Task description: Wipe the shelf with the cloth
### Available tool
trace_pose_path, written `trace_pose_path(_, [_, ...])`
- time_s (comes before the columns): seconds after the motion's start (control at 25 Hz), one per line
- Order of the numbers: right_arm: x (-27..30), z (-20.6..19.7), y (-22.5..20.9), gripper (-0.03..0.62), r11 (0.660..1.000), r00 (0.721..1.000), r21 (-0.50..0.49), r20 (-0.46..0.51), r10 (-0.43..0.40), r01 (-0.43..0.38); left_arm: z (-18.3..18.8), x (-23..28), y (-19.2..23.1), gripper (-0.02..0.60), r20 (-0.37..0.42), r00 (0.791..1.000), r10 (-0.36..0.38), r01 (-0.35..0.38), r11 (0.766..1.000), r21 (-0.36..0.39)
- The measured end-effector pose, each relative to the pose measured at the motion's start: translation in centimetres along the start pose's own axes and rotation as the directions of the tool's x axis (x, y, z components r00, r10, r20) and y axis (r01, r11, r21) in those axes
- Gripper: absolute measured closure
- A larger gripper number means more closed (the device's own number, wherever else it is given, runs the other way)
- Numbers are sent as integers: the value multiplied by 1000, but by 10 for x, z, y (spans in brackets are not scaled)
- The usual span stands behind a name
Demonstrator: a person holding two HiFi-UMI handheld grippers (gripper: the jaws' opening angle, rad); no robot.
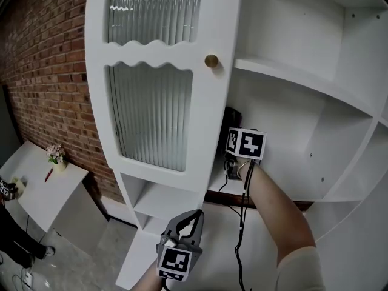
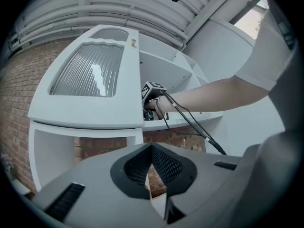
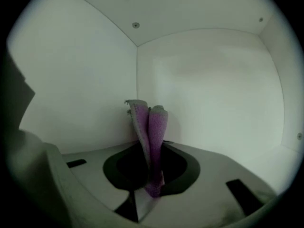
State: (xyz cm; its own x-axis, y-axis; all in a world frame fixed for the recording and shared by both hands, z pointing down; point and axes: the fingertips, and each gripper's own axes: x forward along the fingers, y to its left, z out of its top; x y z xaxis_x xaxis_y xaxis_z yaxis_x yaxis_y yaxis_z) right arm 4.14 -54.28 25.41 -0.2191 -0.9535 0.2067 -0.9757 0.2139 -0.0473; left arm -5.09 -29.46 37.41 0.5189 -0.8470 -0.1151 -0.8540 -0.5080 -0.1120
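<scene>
Purple folded terry cloth (image 3: 151,127) — upright, pinched in the right gripper (image 3: 152,190) — inside the white shelf (image 3: 213,94) compartment, near its back corner.

It was a homely sort of room: a red brick wall (image 1: 42,59), a tall white cupboard (image 1: 209,138) with a ribbed glass door (image 1: 151,114) and open shelves (image 1: 291,74), and a small white table (image 1: 42,190) bearing a pot of flowers (image 1: 56,155).

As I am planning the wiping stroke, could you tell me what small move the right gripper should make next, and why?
Probably lower the right gripper until the purple cloth presses on the shelf. Its fingers are shut on the cloth, which points toward the compartment's back corner and seems to touch no surface. The left gripper hangs shut and empty outside.
</scene>
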Motion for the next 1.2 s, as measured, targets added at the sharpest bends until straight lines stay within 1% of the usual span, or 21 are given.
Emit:
trace_pose_path(0.2, [17,-2,-3,514,1000,1000,31,-21,-2,2,-11,3,6,566,-18,1000,-6,5,1000,-9])
trace_pose_path(0.44, [18,-2,-12,513,1000,999,-4,-29,25,-25,-11,8,7,567,-18,1000,-15,15,1000,6])
trace_pose_path(0.64, [14,0,-28,513,1000,1000,-16,-21,8,-8,-12,12,2,566,-21,1000,-12,12,1000,-3])
trace_pose_path(0.76, [8,-1,-41,513,1000,1000,-7,-22,-1,1,-10,14,-5,567,-20,1000,-18,18,1000,-1])
trace_pose_path(1.04, [-9,1,-88,513,997,998,-67,-42,-44,41,-8,23,-25,566,-20,999,-39,38,999,-6])
trace_pose_path(1.2, [-25,1,-124,511,992,993,-74,-49,-103,99,-6,26,-40,566,-21,998,-56,56,998,3])
